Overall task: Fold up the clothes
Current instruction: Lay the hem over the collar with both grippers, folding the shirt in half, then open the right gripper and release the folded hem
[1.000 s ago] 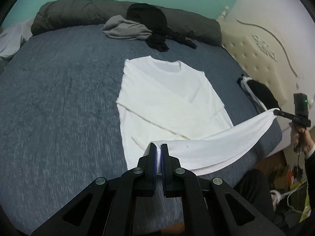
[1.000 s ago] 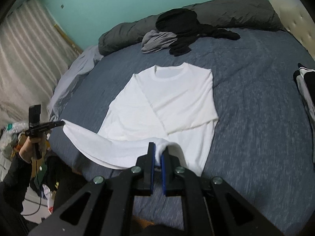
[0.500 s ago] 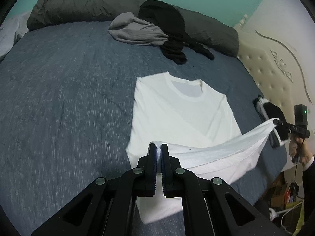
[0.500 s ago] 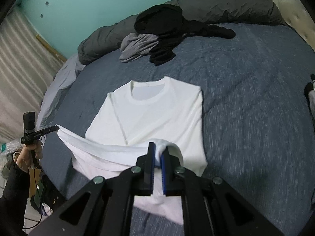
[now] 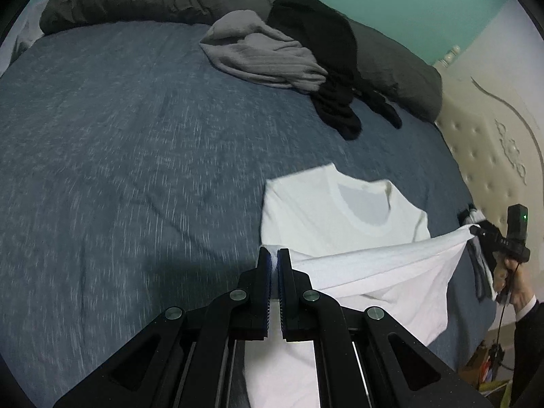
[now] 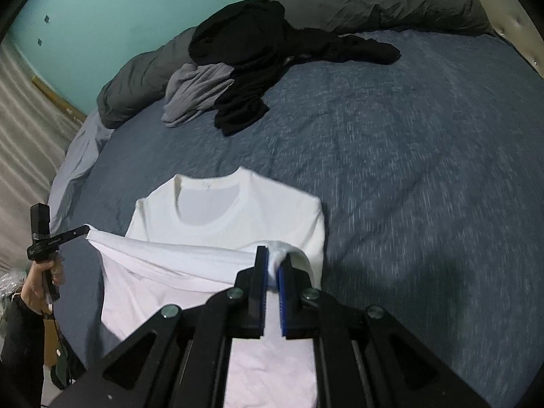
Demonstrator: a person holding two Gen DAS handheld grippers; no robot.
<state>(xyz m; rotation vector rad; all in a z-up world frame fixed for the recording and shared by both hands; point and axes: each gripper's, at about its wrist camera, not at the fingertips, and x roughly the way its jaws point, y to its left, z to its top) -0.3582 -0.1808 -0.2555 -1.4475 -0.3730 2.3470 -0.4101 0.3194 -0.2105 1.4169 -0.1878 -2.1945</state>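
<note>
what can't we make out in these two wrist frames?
- Lower part of the white long-sleeve cotton shirt: both views, hidden behind the black gripper bodies and cut by the bottom edge.
- Blue heathered bedspread: motion-blurred in both views.
- Black-and-white item by the headboard: left wrist view, mostly behind the lifted hem and the right gripper.

Shirt (image 5: pixel 343 224): lying on the bed cover (image 5: pixel 136 170), collar end pointing toward the far side, near end raised off the cover.
Left gripper (image 5: pixel 274 255): pinching 1 near corner.
Right gripper (image 6: pixel 273 258): pinching the other near corner.
Clothes heap (image 6: pixel 234 78): sitting beyond the shirt, resting against the rolled duvet (image 6: pixel 374 3) at the far edge.
Headboard (image 5: pixel 493 136): standing right of the bed.
</note>
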